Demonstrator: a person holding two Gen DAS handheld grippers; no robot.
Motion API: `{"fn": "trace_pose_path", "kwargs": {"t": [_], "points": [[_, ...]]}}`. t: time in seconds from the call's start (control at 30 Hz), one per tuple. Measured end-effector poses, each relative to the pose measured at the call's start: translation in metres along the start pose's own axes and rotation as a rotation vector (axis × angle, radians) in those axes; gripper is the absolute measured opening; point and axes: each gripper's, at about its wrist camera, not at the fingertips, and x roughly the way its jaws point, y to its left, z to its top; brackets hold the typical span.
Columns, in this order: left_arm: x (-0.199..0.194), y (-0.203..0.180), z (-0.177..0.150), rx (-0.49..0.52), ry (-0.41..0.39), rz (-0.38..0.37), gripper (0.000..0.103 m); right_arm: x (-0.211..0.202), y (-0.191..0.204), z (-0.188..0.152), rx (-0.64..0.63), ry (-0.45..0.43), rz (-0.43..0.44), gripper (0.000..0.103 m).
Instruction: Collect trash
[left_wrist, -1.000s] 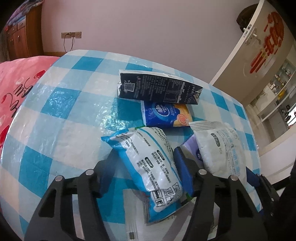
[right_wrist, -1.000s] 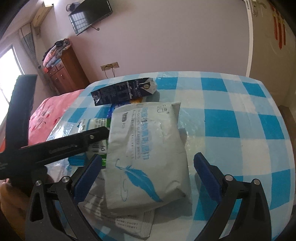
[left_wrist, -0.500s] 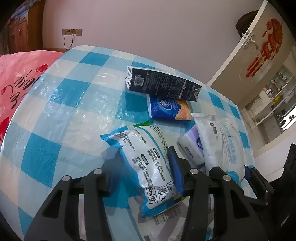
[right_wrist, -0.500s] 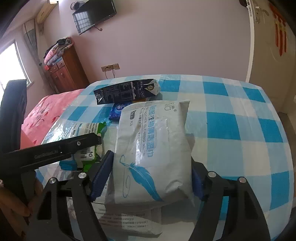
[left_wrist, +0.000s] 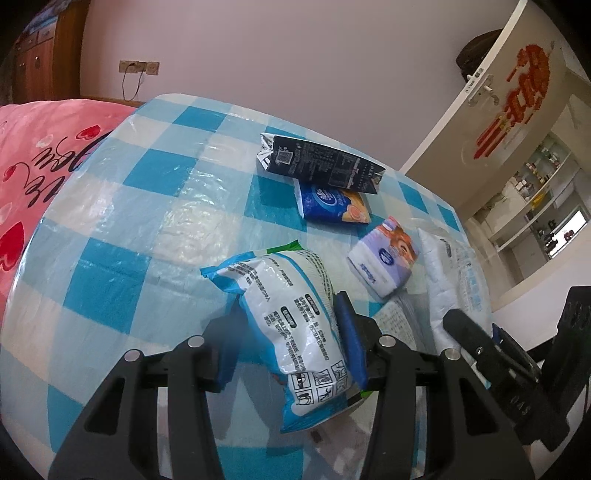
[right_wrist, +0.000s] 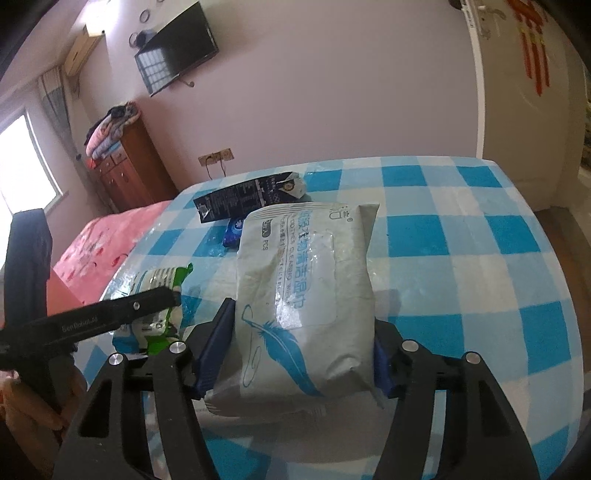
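Up close, the left gripper pinches a puffy white-and-blue snack bag, its glossy film crinkled and its blue pads pressed into both sides; the bag's lower end hangs past the fingers above the table. That table wears a shiny plastic cover in blue and white checks, wrinkled enough to catch glare. The right gripper is closing its jaws on a flat, matte grey wet-wipe pack printed with a blue feather, and its blue pads already touch the pack's two long edges. Beneath the pack lies a pale printed wrapper, mostly covered, so its shape cannot be made out. Farther back on the table lie a flattened black carton, a blue tissue packet just beside it, and a small lilac tissue pack, standing apart from the others. A pink quilt with red hearts is cut off at the left edge. In the right wrist view the carton half hides the blue packet.
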Motion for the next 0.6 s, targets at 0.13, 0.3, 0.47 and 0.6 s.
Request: {"fn": "trace_pose_path", "kwargs": {"t": [0.13, 0.3, 0.47, 0.6], "points": [[-0.01, 0.0, -0.009, 0.011, -0.008, -0.016, 0.049, -0.011, -0.002, -0.005, 0.018, -0.006, -0.006, 0.064], [-0.023, 0.004, -0.02, 0.017, -0.013, -0.031, 0.049, -0.023, 0.001, -0.014, 0.024, -0.006, -0.017, 0.064], [-0.038, 0.009, -0.029, 0.021, -0.023, -0.041, 0.049, -0.032, 0.005, -0.021, 0.023, -0.007, -0.019, 0.064], [-0.05, 0.013, -0.039, 0.03, -0.024, -0.046, 0.049, -0.042, 0.011, -0.03, 0.024, -0.005, -0.013, 0.064]]}}
